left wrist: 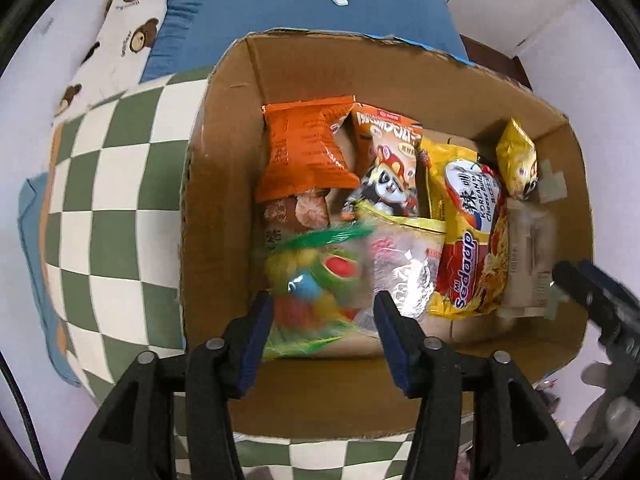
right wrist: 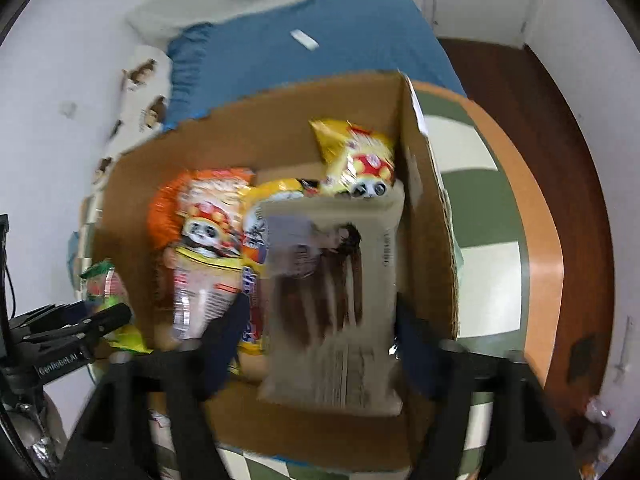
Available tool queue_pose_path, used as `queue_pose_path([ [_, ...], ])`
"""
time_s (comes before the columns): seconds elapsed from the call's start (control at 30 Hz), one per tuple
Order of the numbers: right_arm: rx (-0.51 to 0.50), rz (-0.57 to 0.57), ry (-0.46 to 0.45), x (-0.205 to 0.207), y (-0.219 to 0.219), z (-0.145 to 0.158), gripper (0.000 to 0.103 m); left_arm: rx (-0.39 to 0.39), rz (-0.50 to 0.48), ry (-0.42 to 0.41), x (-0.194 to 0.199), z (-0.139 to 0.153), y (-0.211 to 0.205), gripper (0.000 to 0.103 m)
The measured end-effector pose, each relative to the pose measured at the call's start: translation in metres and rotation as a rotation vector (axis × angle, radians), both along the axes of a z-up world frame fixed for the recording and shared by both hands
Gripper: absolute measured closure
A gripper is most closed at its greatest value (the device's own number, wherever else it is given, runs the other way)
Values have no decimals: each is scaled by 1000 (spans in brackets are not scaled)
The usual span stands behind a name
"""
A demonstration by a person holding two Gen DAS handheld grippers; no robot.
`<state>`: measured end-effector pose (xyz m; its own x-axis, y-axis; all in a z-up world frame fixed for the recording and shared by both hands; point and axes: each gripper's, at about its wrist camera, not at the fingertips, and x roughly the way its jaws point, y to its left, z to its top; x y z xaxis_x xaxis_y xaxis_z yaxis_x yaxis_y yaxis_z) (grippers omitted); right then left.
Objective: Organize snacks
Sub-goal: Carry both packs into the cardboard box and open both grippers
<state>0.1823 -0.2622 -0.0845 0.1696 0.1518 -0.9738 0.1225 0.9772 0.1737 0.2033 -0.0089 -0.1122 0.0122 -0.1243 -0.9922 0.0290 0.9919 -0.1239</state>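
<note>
Cardboard box (left wrist: 224, 184) on checkered cloth (left wrist: 120, 200), packed with snacks. Left gripper (left wrist: 325, 336) spread wide around a clear bag of colourful candy (left wrist: 316, 292) at the box's near-left corner; contact unclear. Right gripper (right wrist: 316, 344) wide, its fingers flanking a beige wrapped pack (right wrist: 332, 308) by the right wall; grip uncertain through blur. Sedaap noodle packet (left wrist: 472, 240) lies mid-box.

I see a brown cardboard box (left wrist: 224, 168) on a green-and-white checked cloth (left wrist: 116, 184), a blue bedsheet (left wrist: 280, 8) behind, and a white pillow (left wrist: 124, 24) printed with brown bears. Inside lie an orange packet (left wrist: 304, 152), a yellow-and-red noodle pack (left wrist: 468, 240) and a beige wrapper (right wrist: 336, 304) with brown markings.
</note>
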Motion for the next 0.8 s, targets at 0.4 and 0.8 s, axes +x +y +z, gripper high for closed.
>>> queue_pose_path([
  [0.4,-62,46,-1,-22,16,-10,5,9,13,-55,-18,-1,-12,11],
  [0.8,-117,58,-37,-46,25,-7,5,41,12,-166,-44,15,-18,11],
])
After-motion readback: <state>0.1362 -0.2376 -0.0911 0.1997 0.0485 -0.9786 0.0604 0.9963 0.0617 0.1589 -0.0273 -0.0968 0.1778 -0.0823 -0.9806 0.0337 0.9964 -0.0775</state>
